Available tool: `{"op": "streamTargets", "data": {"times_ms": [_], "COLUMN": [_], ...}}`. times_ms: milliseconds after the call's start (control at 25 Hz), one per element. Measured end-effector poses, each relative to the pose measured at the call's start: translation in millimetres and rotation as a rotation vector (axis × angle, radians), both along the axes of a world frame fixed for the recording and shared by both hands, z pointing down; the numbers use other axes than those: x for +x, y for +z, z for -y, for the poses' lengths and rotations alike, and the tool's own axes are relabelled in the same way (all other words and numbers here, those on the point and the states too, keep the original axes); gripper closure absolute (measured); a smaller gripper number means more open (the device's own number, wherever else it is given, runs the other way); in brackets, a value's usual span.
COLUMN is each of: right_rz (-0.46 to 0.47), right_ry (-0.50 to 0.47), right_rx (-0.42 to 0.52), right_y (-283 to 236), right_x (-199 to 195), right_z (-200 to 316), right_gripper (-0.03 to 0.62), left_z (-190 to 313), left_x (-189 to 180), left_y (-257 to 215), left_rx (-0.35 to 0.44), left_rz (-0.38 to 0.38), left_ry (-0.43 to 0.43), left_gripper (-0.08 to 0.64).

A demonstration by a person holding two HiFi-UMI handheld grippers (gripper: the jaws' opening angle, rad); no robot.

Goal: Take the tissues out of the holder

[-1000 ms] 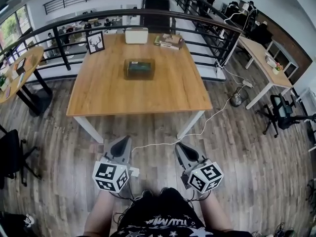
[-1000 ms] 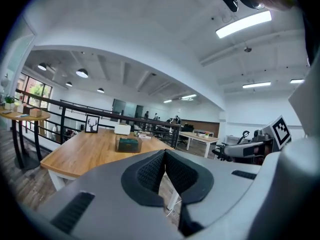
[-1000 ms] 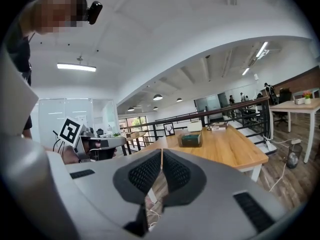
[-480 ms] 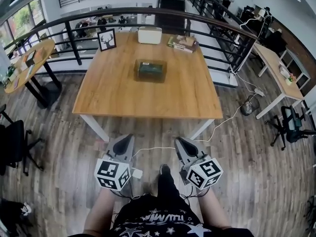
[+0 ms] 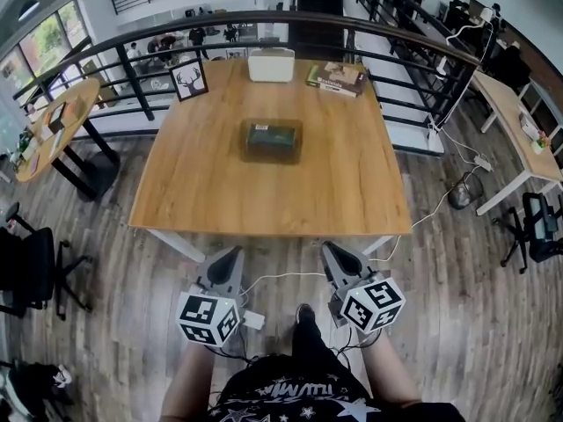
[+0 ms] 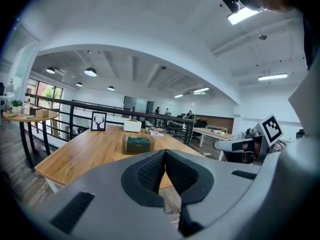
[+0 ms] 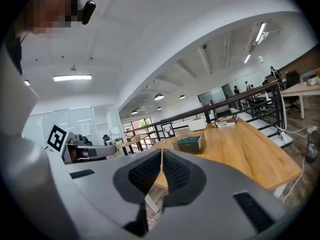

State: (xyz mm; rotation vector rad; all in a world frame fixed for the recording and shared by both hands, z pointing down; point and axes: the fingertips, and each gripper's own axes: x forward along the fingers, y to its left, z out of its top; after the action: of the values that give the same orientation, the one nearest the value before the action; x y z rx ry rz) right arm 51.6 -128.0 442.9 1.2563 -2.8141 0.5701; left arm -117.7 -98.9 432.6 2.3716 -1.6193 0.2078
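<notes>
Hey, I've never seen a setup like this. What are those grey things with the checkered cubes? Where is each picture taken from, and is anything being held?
There is no robot here. A person stands in front of a wooden table with a hand-held two-jaw gripper in each hand. The marker cubes are part of those grippers.

The top-down picture comes from a camera on the person's head. It shows the left gripper and the right gripper.

The other two pictures come from cameras that ride on the grippers, each looking along its own jaws.

On the table are a clear tissue holder with a dark green pack of tissues inside, a white box, a stack of books and a framed deer picture.

Both grippers are shut and hold nothing. They are short of the table's near edge.
</notes>
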Motion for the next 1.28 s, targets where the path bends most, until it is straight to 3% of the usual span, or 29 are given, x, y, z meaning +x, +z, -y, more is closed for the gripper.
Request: {"op": "streamTargets", "data": {"times_ms": [360, 680, 1280], "right_rz": [-0.027, 0.01, 0.037], "right_ry": [-0.036, -0.082, -0.161], "right_rx": [-0.006, -0.008, -0.013], "right_y": [3, -1, 7], "right_x": [29, 39, 46], "right_z": [81, 136, 193], "right_gripper": [0.572, 0.572, 0.572], "left_z": [71, 113, 144], "left_x": [34, 44, 53], "left_y": [5, -1, 1], "left_rx": [-0.028, -0.014, -0.01], "left_rz": [0.008, 0.0, 0.005], "left_ry": [-0.001, -0.064, -0.166], "left_gripper": [0.546, 0.546, 0.546]}}
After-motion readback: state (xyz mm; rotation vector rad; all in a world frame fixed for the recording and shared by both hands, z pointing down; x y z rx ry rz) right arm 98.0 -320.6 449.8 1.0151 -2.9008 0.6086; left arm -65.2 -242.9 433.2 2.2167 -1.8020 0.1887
